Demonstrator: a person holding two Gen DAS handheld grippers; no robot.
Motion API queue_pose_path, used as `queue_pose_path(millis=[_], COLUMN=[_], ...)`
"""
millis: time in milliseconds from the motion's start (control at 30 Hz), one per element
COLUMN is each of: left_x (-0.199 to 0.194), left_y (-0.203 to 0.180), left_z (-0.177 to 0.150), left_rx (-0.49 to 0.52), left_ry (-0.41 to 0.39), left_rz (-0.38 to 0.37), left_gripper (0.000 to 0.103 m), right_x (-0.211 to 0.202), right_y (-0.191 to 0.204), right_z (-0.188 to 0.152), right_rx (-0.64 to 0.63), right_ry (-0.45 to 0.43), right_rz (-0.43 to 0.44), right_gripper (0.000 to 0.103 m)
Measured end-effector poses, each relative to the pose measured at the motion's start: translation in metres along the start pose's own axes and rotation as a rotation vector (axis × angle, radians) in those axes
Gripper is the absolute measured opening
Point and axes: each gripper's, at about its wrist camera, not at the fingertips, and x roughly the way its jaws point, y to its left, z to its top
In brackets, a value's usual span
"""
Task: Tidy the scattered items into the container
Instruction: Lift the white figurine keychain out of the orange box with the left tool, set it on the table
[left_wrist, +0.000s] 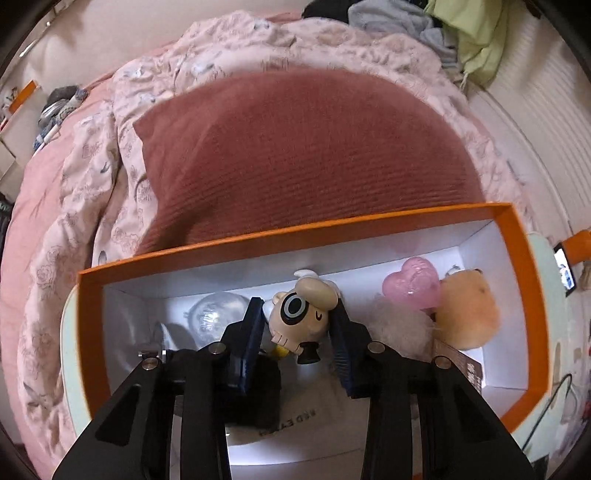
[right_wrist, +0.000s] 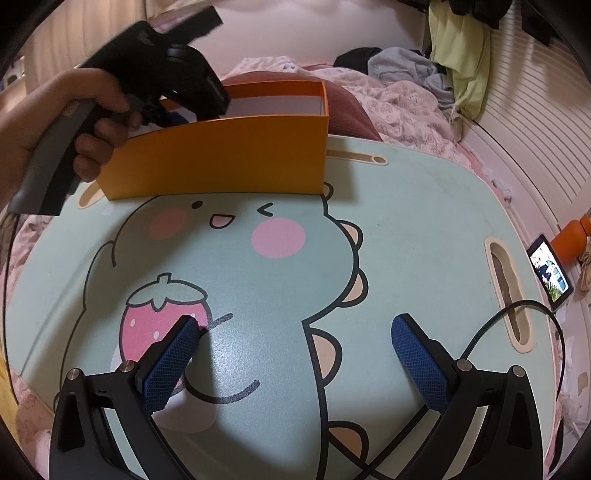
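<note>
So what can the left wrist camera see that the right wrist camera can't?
Only the left wrist view looks inside the box: a cartoon figurine between the left gripper pads, a pink heart, an orange plush, a white fluffy ball and a clear ball.

Only the right wrist view shows the open, empty right gripper, the dinosaur table and the hand holding the left gripper.

Both show the orange box and the bed's floral quilt.

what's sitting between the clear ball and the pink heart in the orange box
In the left wrist view, the cartoon figure sits between the clear ball and pink heart.
</note>
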Motion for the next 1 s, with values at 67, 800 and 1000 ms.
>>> queue_pose_path(millis=[67,800,1000], left_x=[-0.019,-0.072,-0.062], left_y=[0.003,-0.004,0.01], left_z=[-0.003,-0.156,-0.165], left_rx=[-0.012,-0.026,-0.153], left_ry=[-0.058,-0.223,-0.225], left_rz=[-0.025,-0.227,-0.276], left_gripper=[0.037,0.037,0.044], right_x=[0.0,-0.002,-0.002], right_y=[0.0,0.001,0.001], right_z=[0.0,0.0,0.0], right_rx=[0.0,0.002,0.003], right_ry=[0.0,0.002,0.002], right_rz=[0.001,0.002,0.001], right_gripper=[0.103,0.103,0.103])
